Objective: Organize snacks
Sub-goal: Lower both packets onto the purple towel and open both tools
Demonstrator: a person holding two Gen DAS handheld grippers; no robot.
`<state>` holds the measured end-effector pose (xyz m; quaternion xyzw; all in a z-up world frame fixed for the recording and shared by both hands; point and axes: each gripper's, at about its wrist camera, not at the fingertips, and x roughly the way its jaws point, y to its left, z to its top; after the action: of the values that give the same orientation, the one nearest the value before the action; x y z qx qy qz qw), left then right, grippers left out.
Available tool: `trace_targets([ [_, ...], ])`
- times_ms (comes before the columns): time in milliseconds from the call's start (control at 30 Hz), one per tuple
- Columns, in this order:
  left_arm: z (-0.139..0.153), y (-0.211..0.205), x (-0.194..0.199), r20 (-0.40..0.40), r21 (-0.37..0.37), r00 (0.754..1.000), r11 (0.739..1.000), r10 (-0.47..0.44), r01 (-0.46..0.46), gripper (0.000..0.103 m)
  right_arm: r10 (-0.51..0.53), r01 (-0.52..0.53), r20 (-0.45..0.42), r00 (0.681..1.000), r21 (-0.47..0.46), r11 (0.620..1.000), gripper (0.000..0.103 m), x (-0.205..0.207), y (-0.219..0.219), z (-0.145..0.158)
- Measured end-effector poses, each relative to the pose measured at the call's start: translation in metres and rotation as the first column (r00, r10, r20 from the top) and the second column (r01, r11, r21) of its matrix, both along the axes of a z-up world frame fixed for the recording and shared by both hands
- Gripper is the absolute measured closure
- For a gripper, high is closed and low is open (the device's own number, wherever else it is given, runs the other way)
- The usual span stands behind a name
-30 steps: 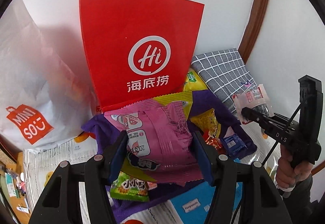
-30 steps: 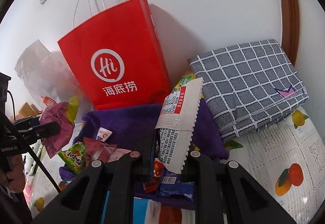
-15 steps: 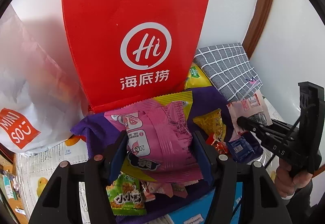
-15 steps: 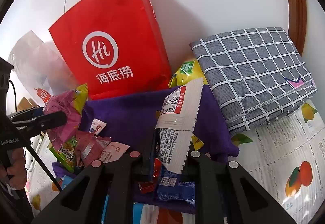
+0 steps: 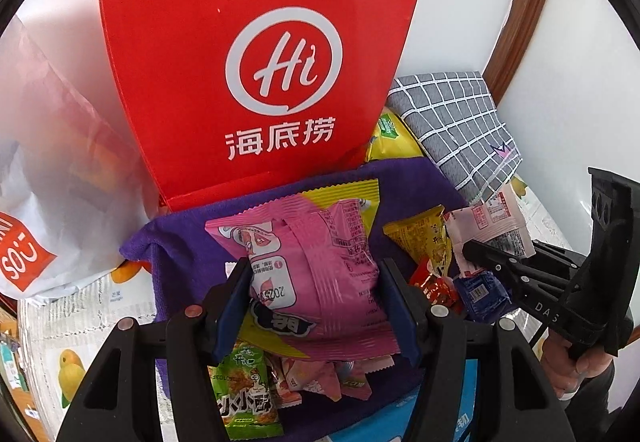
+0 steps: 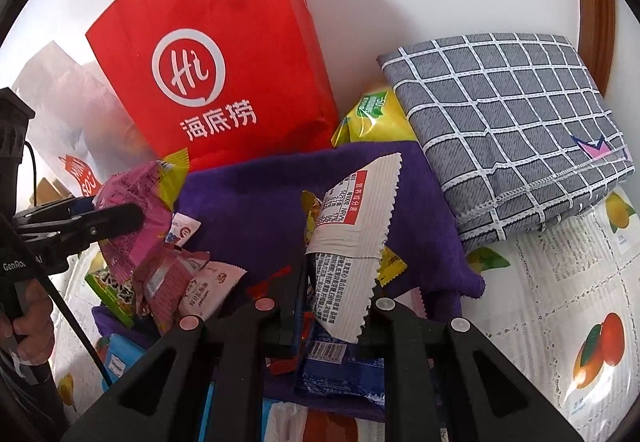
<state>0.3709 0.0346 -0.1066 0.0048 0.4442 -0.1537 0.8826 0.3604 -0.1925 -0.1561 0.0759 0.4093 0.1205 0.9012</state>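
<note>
1. Change: over the last second both grippers have come down toward the snack pile. The red paper bag (image 5: pixel 256 53) now fills more of both wrist views and its handles are cut off at the top of the left one. Grips unchanged.
2. Left gripper (image 5: pixel 316 306): pinching the pink snack packet (image 5: pixel 316 266) across its lower half, pads on both side edges. The packet stands up above the purple cloth (image 5: pixel 180 242).
3. Right gripper (image 6: pixel 332 306): pressed together on the bottom of the white snack packet (image 6: pixel 352 234), which sticks up and tilts right, clear of the cloth.
4. Meaning, my read: both hands are loaded and lowering — this looks like a placing move, not a pick. Neither packet is set down yet.
5. Below the left packet: green snack packet (image 5: pixel 244 394) and small pink wrappers. Between the two grippers: yellow triangular packet (image 5: pixel 424 238), red wrapper and blue wrapper (image 6: pixel 340 374), all on the cloth.
6. Grey checked cloth (image 6: pixel 508 129) lies folded to the right, beside the purple one — not in the way.
</note>
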Motion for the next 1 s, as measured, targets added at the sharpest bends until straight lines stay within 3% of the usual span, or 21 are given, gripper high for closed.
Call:
trace_targets([
  [567, -0.021, -0.023, 0.008, -0.057, 0.049, 0.997, 0.998, -0.045, 0.048, 0.042, -0.001, -0.001, -0.039, 0.999, -0.067, 0.998, 0.082, 0.01, 0.005, -0.01],
  [1000, -0.03, -0.029, 0.014, -0.082, 0.043, 0.996, 0.998, -0.046, 0.05, 0.041, -0.01, 0.007, -0.026, 1.0, -0.122, 0.993, 0.082, 0.009, 0.01, -0.01],
])
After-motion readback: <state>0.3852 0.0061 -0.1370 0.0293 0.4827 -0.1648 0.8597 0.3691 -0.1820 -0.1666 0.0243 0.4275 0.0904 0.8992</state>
